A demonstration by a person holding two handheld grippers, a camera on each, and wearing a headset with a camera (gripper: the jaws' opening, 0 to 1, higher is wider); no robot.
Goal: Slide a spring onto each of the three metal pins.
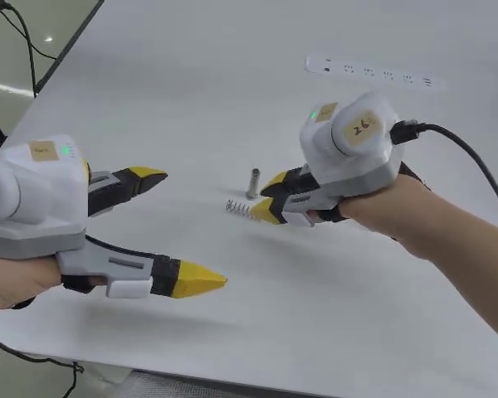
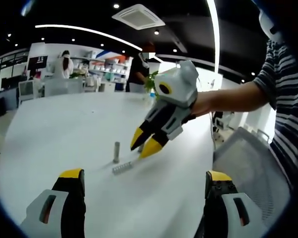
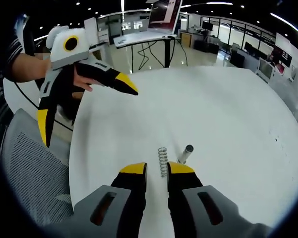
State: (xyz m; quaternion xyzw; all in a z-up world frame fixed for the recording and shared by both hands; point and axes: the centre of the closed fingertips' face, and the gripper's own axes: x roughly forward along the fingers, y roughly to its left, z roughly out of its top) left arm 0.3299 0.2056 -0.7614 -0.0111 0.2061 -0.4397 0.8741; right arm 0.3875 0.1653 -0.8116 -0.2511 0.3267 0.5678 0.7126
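Observation:
One short metal pin (image 1: 254, 182) stands upright on the white table (image 1: 232, 99). A small spring (image 1: 239, 207) lies flat beside it. My right gripper (image 1: 268, 197) hovers just right of both, its yellow-tipped jaws a narrow gap apart with nothing gripped. In the right gripper view the spring (image 3: 162, 161) lies just ahead of the gap between the tips, with the pin (image 3: 185, 154) to its right. My left gripper (image 1: 178, 228) is at the near left, wide open and holding nothing. In the left gripper view the pin (image 2: 116, 151) and spring (image 2: 122, 167) sit under the right gripper (image 2: 143, 144).
A white power strip (image 1: 369, 71) lies at the far right of the table. The table's left edge (image 1: 66, 58) runs diagonally, with black cables beyond it. A grey mesh chair (image 3: 35, 168) stands by the near edge. People stand in the distance.

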